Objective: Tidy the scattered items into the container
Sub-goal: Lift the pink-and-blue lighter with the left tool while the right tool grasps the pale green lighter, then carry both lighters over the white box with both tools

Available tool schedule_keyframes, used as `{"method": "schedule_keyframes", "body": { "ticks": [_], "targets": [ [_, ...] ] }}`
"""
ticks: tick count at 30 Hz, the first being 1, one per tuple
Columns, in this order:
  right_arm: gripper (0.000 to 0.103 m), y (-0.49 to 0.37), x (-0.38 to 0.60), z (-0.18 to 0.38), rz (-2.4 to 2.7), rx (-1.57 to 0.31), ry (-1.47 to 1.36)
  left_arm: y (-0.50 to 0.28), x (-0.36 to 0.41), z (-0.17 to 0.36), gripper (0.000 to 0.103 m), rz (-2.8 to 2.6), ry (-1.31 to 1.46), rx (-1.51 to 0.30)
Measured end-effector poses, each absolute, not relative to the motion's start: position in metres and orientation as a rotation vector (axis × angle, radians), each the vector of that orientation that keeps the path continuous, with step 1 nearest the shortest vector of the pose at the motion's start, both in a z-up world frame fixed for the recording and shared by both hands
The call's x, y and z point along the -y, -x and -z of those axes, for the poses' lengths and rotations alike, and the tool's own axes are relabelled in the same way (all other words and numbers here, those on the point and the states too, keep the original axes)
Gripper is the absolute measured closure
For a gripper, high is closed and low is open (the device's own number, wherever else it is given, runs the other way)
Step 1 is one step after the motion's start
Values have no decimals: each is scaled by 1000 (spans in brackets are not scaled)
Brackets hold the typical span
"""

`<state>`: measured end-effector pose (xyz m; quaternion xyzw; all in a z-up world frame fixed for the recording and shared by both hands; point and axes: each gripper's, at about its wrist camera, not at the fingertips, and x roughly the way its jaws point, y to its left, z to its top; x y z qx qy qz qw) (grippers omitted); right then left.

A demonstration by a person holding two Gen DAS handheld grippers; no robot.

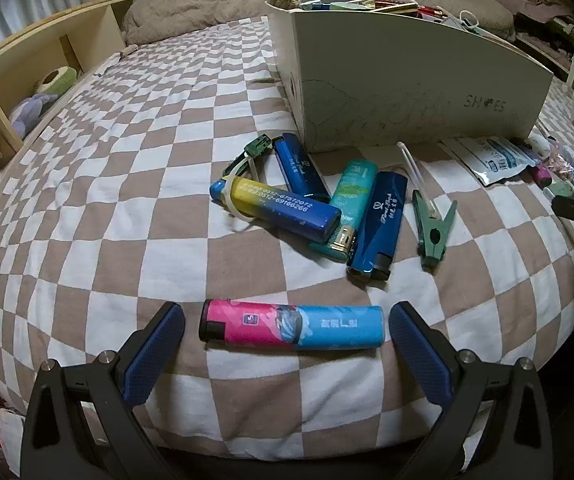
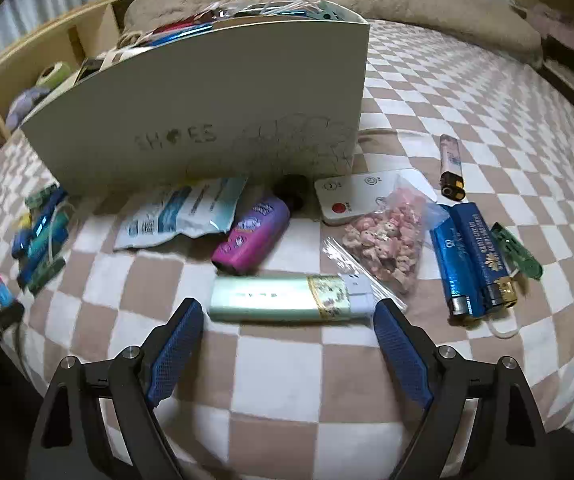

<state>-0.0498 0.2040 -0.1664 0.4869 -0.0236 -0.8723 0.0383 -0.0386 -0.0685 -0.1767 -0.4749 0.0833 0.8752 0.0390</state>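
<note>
A white shoe box (image 1: 407, 80) holding several items stands on the checked bed. My left gripper (image 1: 287, 309) is open just above the sheet. A pink and blue lighter (image 1: 291, 326) lies crosswise between its blue pads, which stand apart from both ends. In the right wrist view the box (image 2: 207, 92) is at the back. My right gripper (image 2: 287, 305) is open around a pale green lighter (image 2: 283, 300) that lies flat on the sheet. Its pads sit close to the lighter's ends without a visible grip.
A pile of lighters (image 1: 287, 208) and a green clothespin (image 1: 433, 228) lie in front of the box. Near my right gripper are a purple lighter (image 2: 253, 236), a bag of pink beads (image 2: 387, 240), a white remote (image 2: 351, 196), two blue lighters (image 2: 471, 256) and a white sachet (image 2: 183, 216). Wooden shelves (image 1: 27, 60) stand at left.
</note>
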Motion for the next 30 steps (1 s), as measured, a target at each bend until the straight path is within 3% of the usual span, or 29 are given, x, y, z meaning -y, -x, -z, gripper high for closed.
{"method": "schedule_keyframes", "body": {
  "ticks": [6, 13, 21, 30],
  "targets": [
    [20, 49, -198, 170, 2712, 29, -1480, 38, 68, 176, 0, -2683, 1446, -242],
    [20, 36, -199, 168, 2686, 6, -1448, 34, 66, 171, 22, -2694, 1415, -263],
    [20, 21, -200, 159, 2640, 17, -1415, 21, 59, 164, 22, -2702, 1404, -283],
    [20, 15, -197, 120, 2635, 50, -1264, 18, 51, 133, 22, -2726, 1309, -141]
  ]
}}
